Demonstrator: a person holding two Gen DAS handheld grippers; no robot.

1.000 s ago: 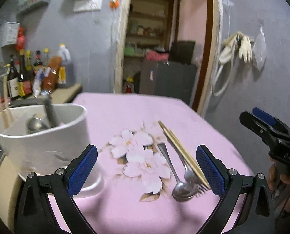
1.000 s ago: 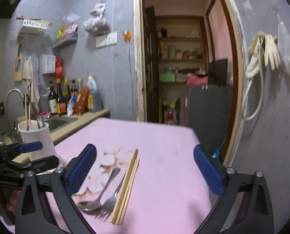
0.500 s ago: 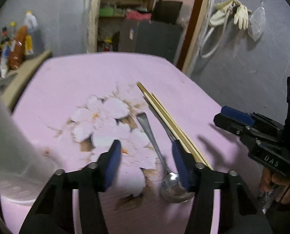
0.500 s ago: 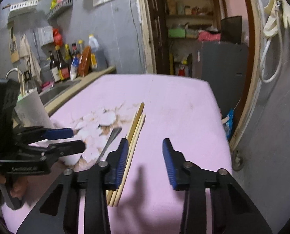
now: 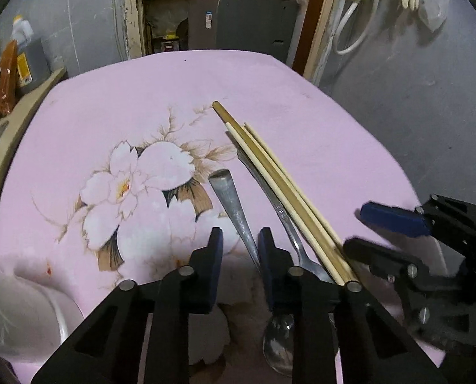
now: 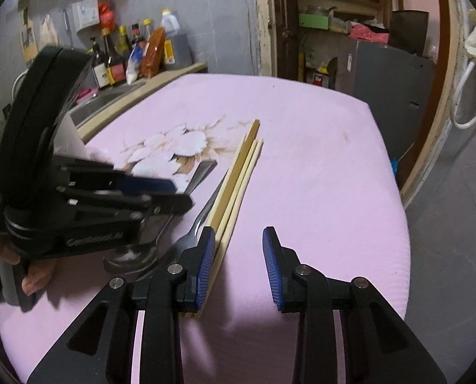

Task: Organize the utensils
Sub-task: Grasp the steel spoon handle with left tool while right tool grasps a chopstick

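The left gripper [image 5: 239, 236], fingers closing, straddles the spoon [image 5: 234, 211] handle on the pink-clothed bench [image 5: 317, 147], apparently not yet clamped. The right gripper [image 6: 238, 249], fingers narrowly apart and empty, sits just right of the chopsticks [image 6: 238, 172]; a fork [image 5: 282, 214] lies between. Pickup stage: next, pinch, lift, carry to the white cup [image 5: 20, 304].

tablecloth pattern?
Pink tablecloth with a printed white flower motif and brown leaves; shows best in the left wrist view.
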